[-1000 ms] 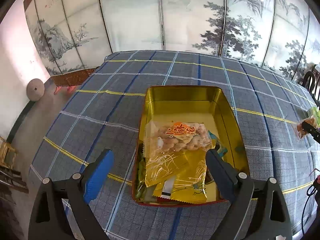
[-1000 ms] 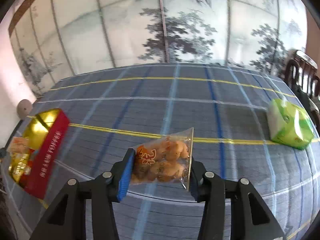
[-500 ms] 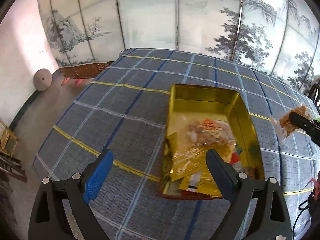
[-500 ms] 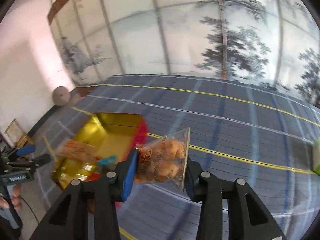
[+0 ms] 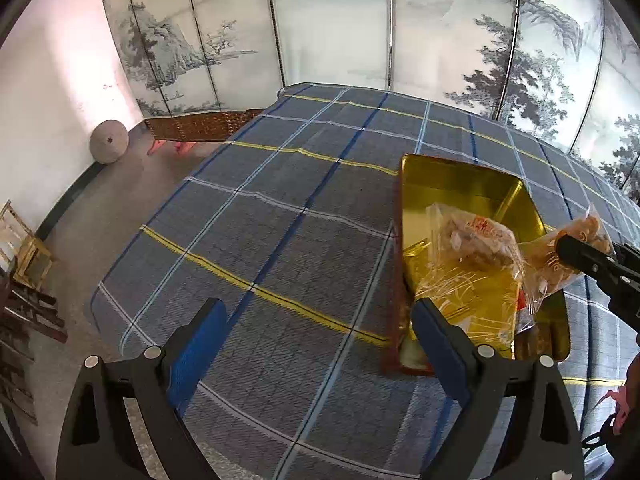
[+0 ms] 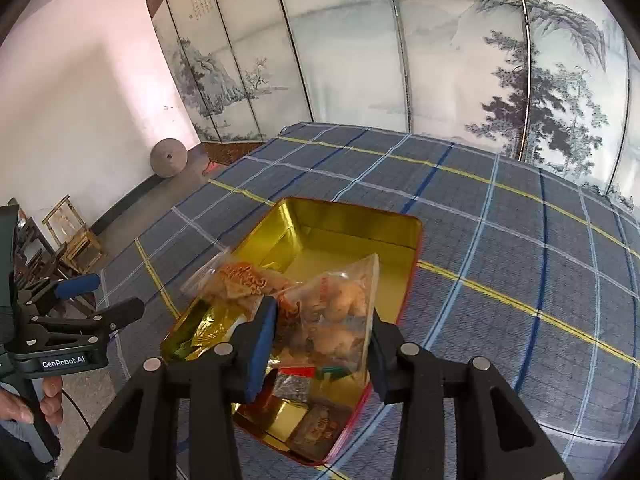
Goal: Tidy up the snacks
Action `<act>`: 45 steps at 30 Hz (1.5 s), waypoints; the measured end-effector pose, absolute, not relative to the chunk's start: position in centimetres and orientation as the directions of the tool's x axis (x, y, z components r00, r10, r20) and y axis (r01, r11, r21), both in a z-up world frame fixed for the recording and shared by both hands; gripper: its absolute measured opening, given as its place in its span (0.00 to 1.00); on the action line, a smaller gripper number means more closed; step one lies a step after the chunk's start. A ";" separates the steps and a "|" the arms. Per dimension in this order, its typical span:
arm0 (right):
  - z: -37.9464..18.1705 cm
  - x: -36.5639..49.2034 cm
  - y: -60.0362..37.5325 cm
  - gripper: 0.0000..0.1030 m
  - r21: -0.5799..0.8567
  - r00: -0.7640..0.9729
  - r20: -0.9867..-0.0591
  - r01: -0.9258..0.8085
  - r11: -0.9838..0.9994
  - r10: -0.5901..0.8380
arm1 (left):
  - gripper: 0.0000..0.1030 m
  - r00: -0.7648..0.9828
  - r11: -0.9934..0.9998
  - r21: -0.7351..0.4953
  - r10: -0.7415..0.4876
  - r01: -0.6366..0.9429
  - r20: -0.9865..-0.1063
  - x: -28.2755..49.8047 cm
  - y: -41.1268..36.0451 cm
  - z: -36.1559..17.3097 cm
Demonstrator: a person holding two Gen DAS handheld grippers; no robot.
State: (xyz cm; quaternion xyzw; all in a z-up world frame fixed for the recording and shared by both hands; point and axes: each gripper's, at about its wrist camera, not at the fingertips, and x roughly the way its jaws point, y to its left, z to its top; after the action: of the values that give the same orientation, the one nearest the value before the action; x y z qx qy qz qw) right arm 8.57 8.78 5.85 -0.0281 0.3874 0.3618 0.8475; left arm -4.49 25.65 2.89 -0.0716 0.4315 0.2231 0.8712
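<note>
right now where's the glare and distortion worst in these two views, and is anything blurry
Left wrist view: fisheye bends the folding screen and tablecloth lines; the tin's gold lining glares; the bag in the tin looks slightly soft. Right wrist view: the same curving at the edges, bright reflections on the tin's inner walls, sheen on the clear bag held by the right gripper; the foreground is fairly sharp.

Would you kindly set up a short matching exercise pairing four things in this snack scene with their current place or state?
Things:
1. right gripper
2. left gripper
3. tin
4. gold packet

States:
a. open, holding nothing
b. lying in the tin
c. shut on a clear snack bag
d. standing on the plaid cloth

Pairs: 1-c, 2-a, 3-d, 4-b
</note>
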 end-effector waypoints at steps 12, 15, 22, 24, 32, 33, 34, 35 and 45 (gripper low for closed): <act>4.6 9.4 10.3 0.39 0.240 0.433 -0.691 -0.617 0.749 0.579 | 0.90 0.515 0.885 0.077 0.335 -0.459 -0.789 -5.1 26.4 2.6; 3.9 10.2 10.6 0.39 0.268 0.424 -0.697 -0.594 0.759 0.578 | 0.91 0.514 0.884 0.078 0.338 -0.461 -0.788 -5.2 26.4 2.6; 3.1 11.3 11.1 0.40 0.257 0.433 -0.721 -0.558 0.789 0.541 | 0.91 0.517 0.889 0.064 0.321 -0.454 -0.793 -5.1 26.2 2.7; 2.8 11.4 11.1 0.40 0.252 0.433 -0.728 -0.553 0.794 0.532 | 0.92 0.521 0.891 0.060 0.317 -0.451 -0.792 -5.1 26.1 2.8; 2.9 11.3 11.1 0.44 0.241 0.440 -0.733 -0.545 0.803 0.518 | 0.92 0.529 0.895 0.057 0.313 -0.443 -0.789 -5.1 25.3 3.2; 3.0 11.2 11.2 0.57 0.223 0.448 -0.737 -0.546 0.808 0.506 | 0.92 0.531 0.895 0.057 0.312 -0.442 -0.788 -5.1 25.2 3.3; 3.0 11.1 11.3 0.63 0.208 0.450 -0.741 -0.552 0.808 0.499 | 0.92 0.530 0.895 0.058 0.313 -0.442 -0.789 -5.1 25.0 3.4; 3.1 10.8 11.4 0.67 0.196 0.453 -0.742 -0.559 0.805 0.495 | 0.92 0.529 0.895 0.059 0.312 -0.441 -0.789 -5.1 24.9 3.4; 4.6 8.7 11.2 0.76 0.135 0.494 -0.723 -0.585 0.800 0.483 | 0.92 0.536 0.899 0.064 0.314 -0.433 -0.784 -5.4 23.8 3.8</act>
State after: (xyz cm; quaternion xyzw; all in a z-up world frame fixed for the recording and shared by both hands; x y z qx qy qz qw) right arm 8.68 11.23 4.63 -0.0644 0.3963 0.3097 0.8619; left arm -5.35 23.82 3.82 -0.0687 0.4316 0.2137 0.8737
